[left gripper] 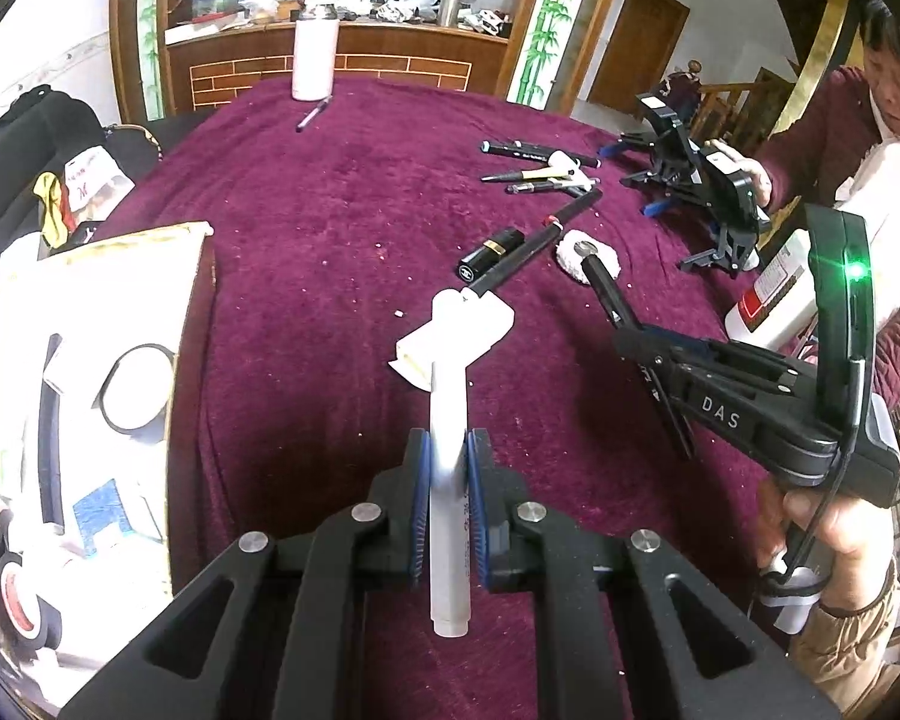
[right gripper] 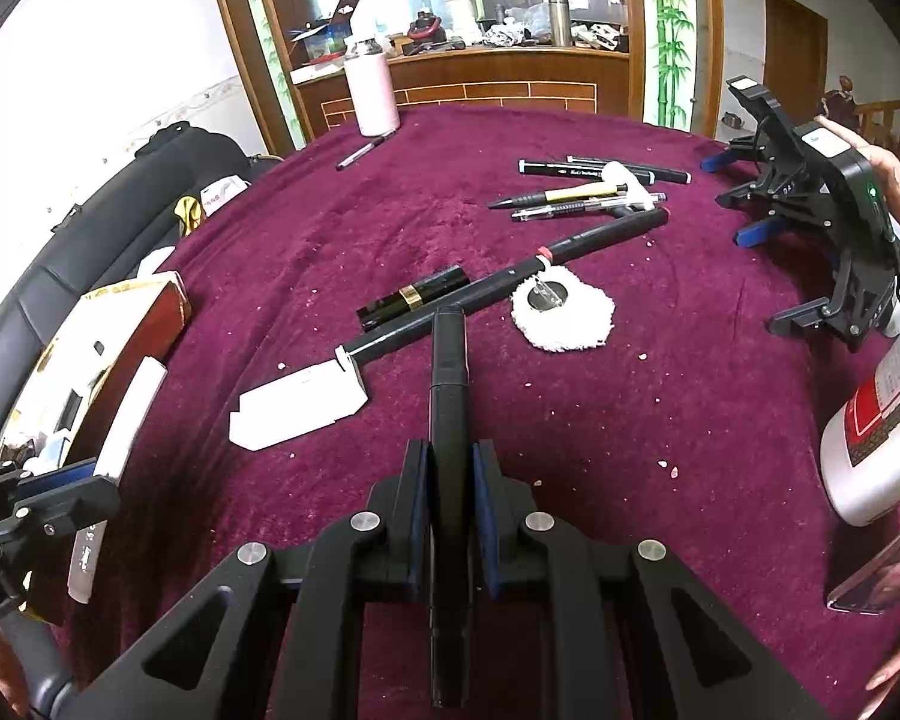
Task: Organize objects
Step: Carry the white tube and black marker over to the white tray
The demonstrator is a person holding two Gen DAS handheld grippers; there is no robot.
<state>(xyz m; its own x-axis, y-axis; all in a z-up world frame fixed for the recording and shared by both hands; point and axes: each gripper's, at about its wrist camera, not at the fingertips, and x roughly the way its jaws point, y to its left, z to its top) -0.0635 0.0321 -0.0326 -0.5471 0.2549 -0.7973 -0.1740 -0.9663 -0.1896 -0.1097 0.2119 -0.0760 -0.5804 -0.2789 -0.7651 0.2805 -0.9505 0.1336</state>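
Note:
In the left wrist view my left gripper [left gripper: 448, 444] is shut on a white pen [left gripper: 448, 396] that stands up between the blue pads, above the purple tablecloth [left gripper: 330, 228]. A small white box [left gripper: 459, 330] lies just beyond the pen's tip. My right gripper [left gripper: 627, 330] comes in from the right, shut on a black marker [left gripper: 603, 285]. In the right wrist view the same black marker [right gripper: 448, 360] sits clamped in the right gripper [right gripper: 448, 450]. The left gripper [right gripper: 84, 480] with the white pen [right gripper: 132, 414] shows at the lower left.
A long black marker [right gripper: 570, 246], a black lipstick [right gripper: 414, 297], a white fluffy pad [right gripper: 576, 324] and several pens [right gripper: 588, 186] lie mid-table. An open box [left gripper: 120, 312] stands left. A white bottle [right gripper: 372, 93] stands at the back. Another person's grippers [right gripper: 810, 192] rest at the right.

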